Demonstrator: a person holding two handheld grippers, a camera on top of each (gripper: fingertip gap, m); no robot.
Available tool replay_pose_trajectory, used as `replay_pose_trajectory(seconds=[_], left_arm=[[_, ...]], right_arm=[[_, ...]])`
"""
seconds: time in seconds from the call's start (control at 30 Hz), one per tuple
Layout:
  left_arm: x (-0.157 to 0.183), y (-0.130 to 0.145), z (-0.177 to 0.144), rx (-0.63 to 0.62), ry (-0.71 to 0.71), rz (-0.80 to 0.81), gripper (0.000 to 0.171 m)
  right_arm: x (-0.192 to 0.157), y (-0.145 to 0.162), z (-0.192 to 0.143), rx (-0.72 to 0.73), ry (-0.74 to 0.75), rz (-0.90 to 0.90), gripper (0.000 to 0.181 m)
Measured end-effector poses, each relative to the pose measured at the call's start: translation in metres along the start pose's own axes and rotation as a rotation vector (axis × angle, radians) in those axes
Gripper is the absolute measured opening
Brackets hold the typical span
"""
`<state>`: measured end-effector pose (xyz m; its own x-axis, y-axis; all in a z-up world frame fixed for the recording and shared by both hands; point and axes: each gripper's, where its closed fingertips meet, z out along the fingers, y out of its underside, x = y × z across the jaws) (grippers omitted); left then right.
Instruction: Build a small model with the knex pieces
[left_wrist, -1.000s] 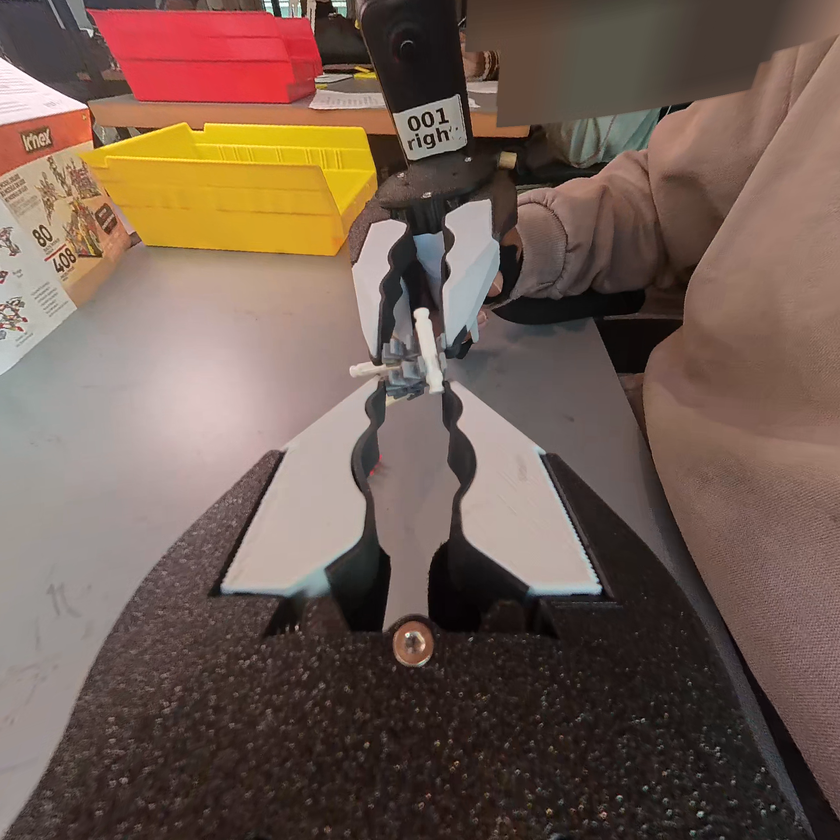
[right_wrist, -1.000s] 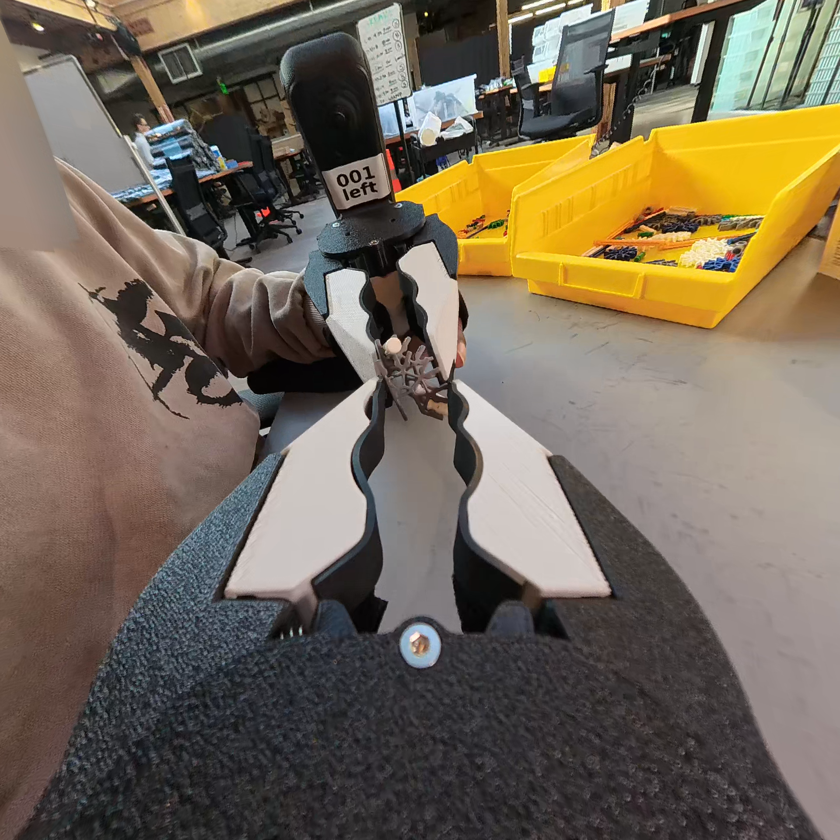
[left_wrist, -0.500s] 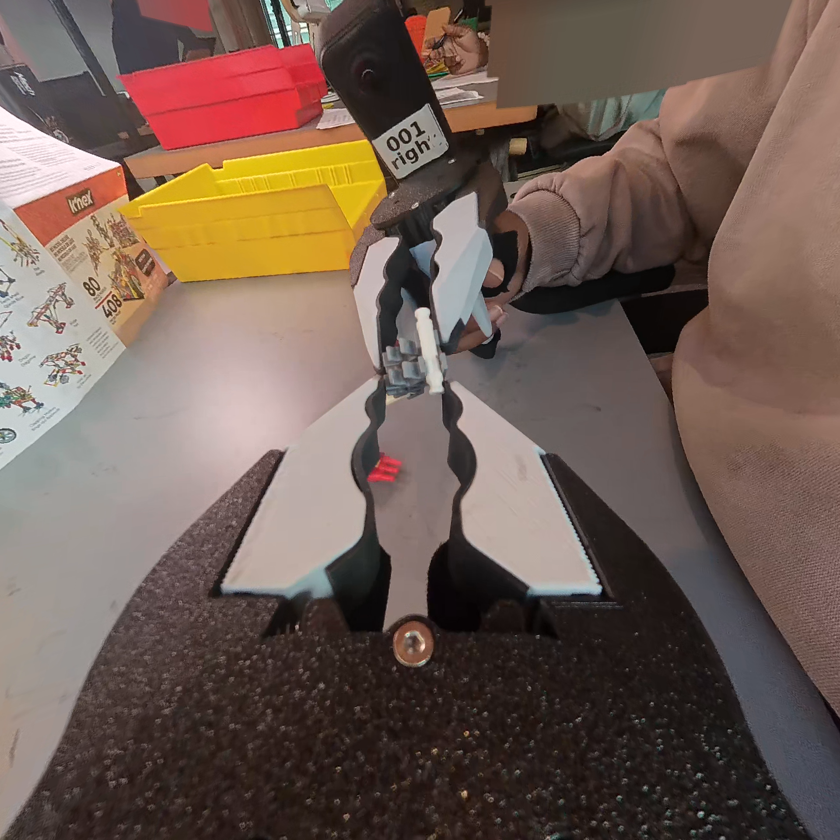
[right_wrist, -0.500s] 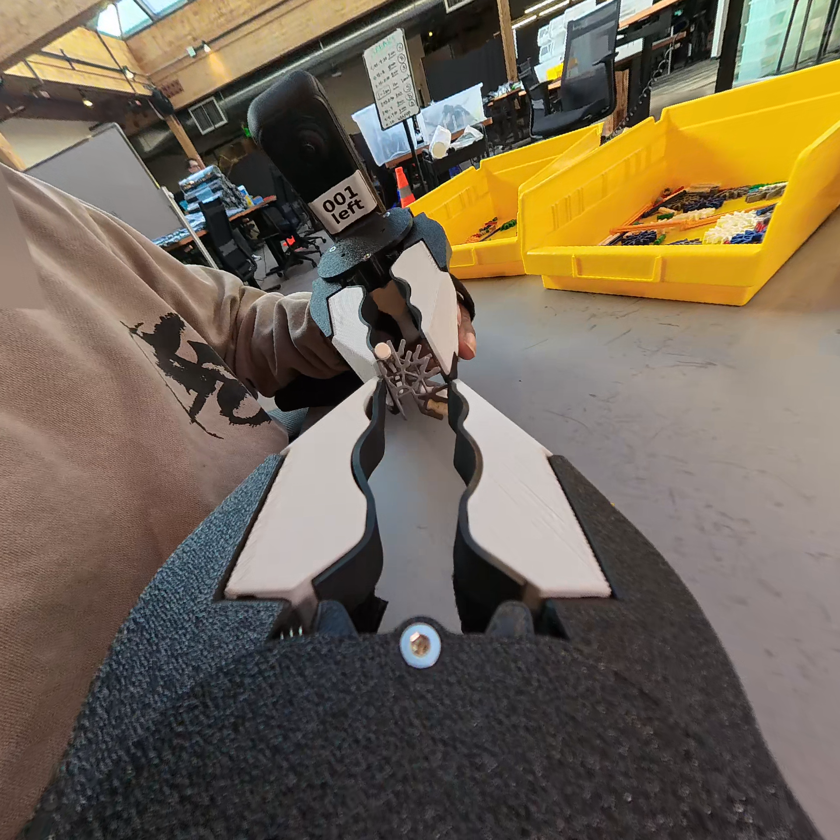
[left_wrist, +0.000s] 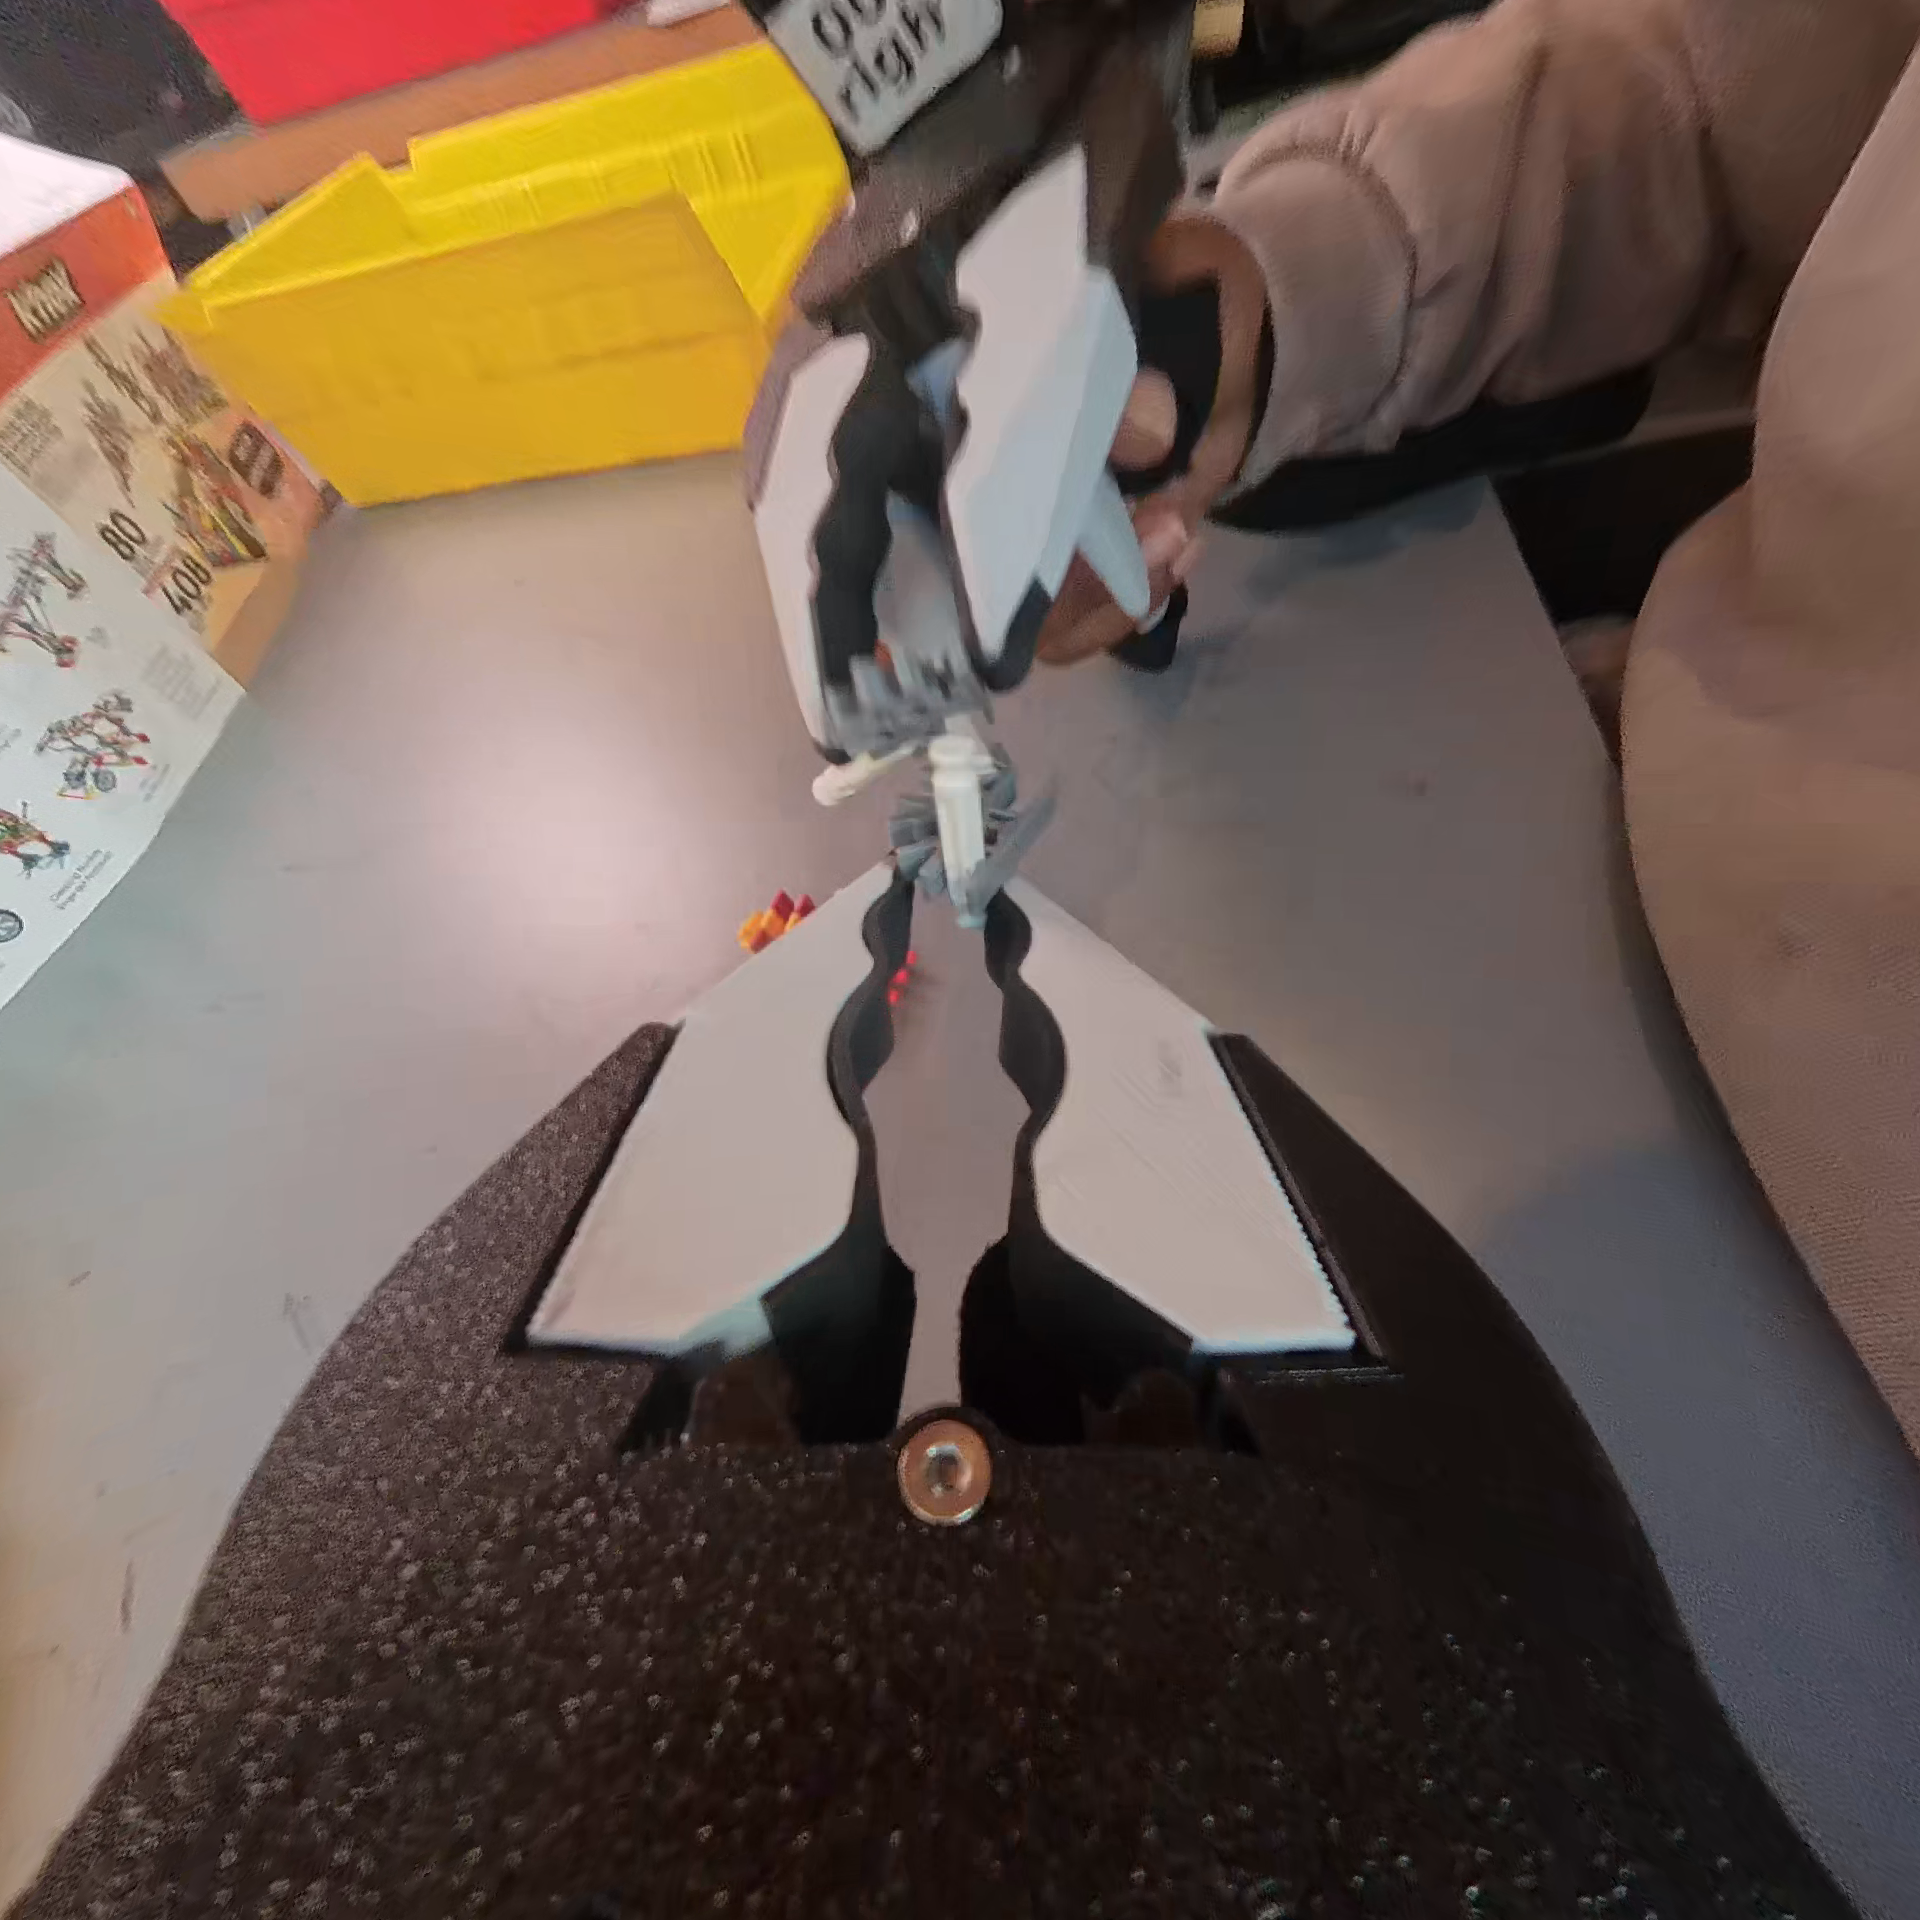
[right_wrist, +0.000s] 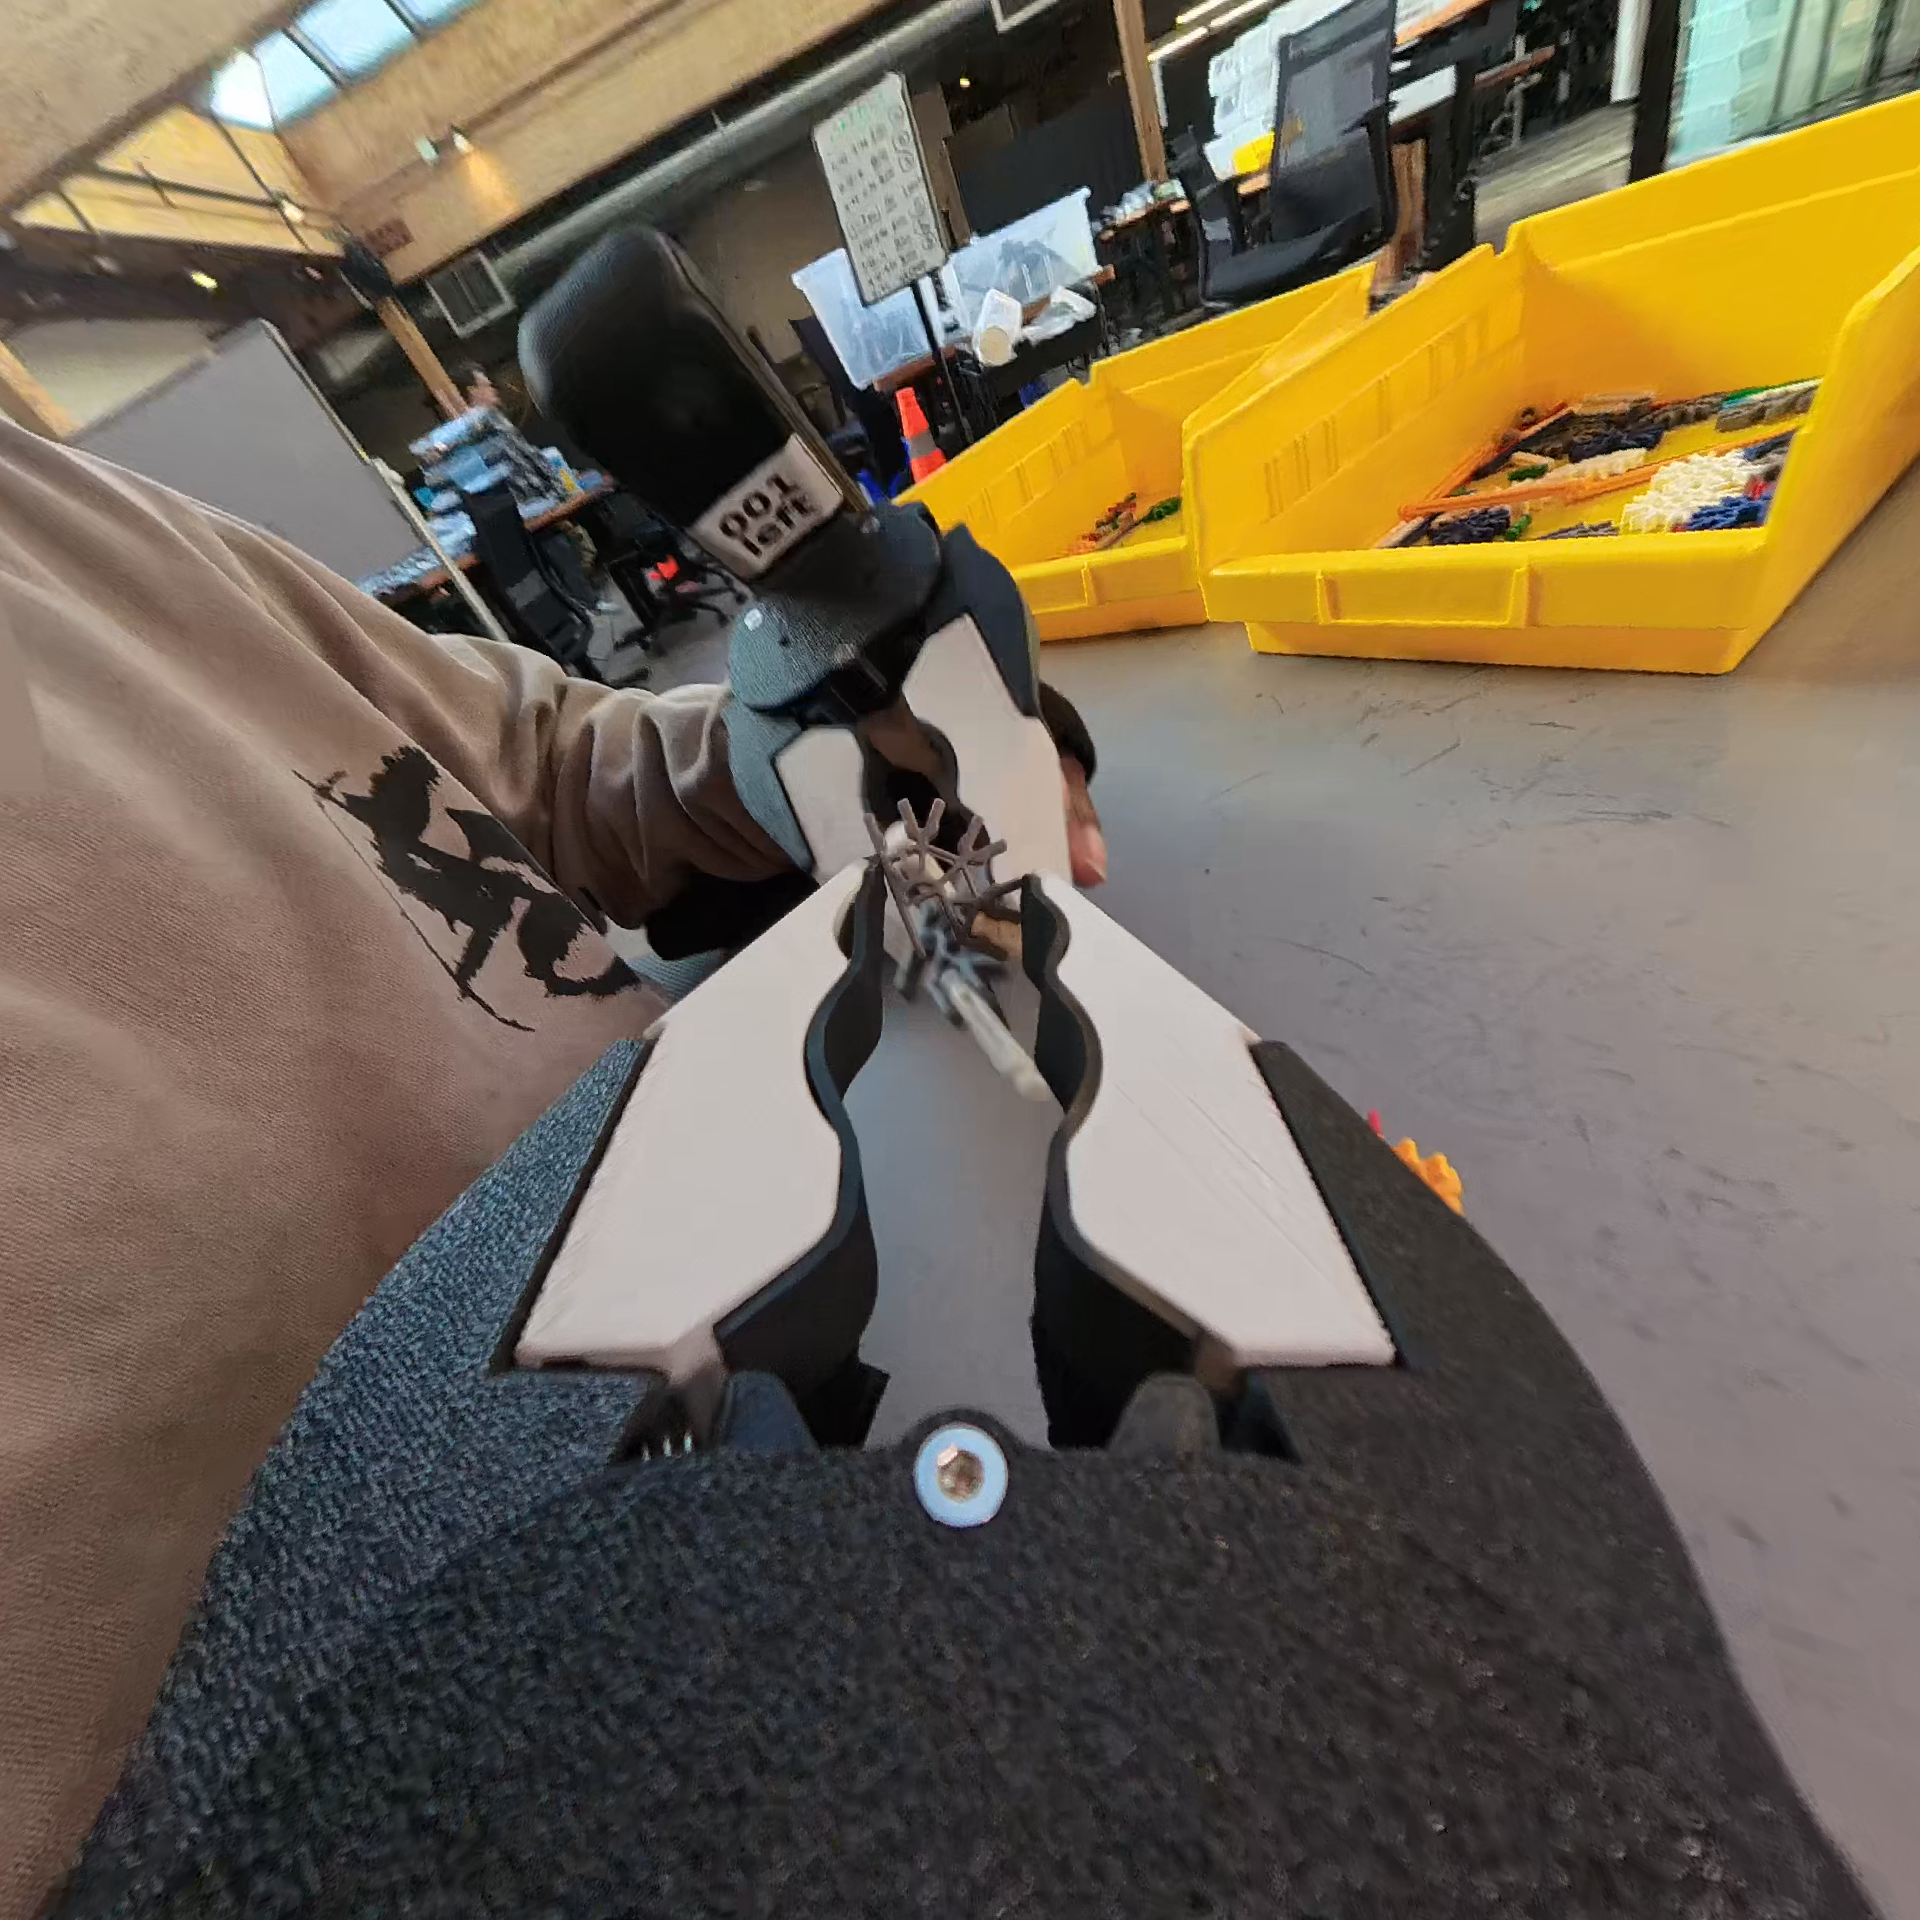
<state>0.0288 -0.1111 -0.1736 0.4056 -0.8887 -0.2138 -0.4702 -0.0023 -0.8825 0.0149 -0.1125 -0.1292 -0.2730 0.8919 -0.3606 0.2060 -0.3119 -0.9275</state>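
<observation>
Table: a wide matte grey tabletop (left_wrist: 436, 727) runs under everything, scuffed on its far right side.
Person: a tan sweatshirt sleeve (left_wrist: 1475, 208) comes in from the right, and the hand (left_wrist: 1169, 457) is wrapped round the far tool.
Bins: there's one yellow plastic bin (left_wrist: 499, 332) far left. The right wrist view finds two more yellow bins (right_wrist: 1496, 592) far right, with small coloured parts inside.
Box: a printed cardboard toy box (left_wrist: 104, 436) stands at the left edge.
Left gripper: the left gripper (left_wrist: 943, 902) has its tips pressed together, pinching a grey spoked connector (left_wrist: 982, 847) just above the table.
Right gripper: the right gripper (right_wrist: 943, 894) is nipped on a second grey connector (left_wrist: 909, 696), its jaws narrowly parted by the piece.
Join: a short white plastic rod (left_wrist: 956, 805) bridges the two connectors and appears to touch both, but blur hides whether it is seated.
Side rod: a thinner white rod (left_wrist: 857, 777) juts left from the second grey connector.
Loose bits: small orange and red plastic pieces (left_wrist: 774, 920) lie on the table just left of the left gripper's tips.
Only in left view: the box, the upright rod and the gap between the connectors.
Only in right view: the filled bins and a white rod running back between the fingers. The grey spokes overlap here, so I can't split them.
</observation>
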Motion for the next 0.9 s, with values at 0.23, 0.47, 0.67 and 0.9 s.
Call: replay_pose_trajectory(seconds=[0.23,0.47,0.67,0.9], left_arm=[[-0.005,0.004,0.003,-0.036,-0.021,-0.006,0.013],[-0.017,0.034,0.013,-0.200,-0.123,0.045,0.014],[-0.002,0.056,0.025,-0.299,-0.053,0.018,0.018],[0.011,0.054,0.023,-0.279,0.064,-0.122,0.035]], right_arm=[[0.004,0.003,-0.004,-0.052,0.070,-0.077,0.023],[0.030,0.034,-0.006,-0.251,0.219,-0.151,0.023],[0.044,0.061,-0.006,-0.433,0.326,-0.246,0.023],[0.046,0.077,-0.006,-0.528,0.339,-0.283,0.023]])
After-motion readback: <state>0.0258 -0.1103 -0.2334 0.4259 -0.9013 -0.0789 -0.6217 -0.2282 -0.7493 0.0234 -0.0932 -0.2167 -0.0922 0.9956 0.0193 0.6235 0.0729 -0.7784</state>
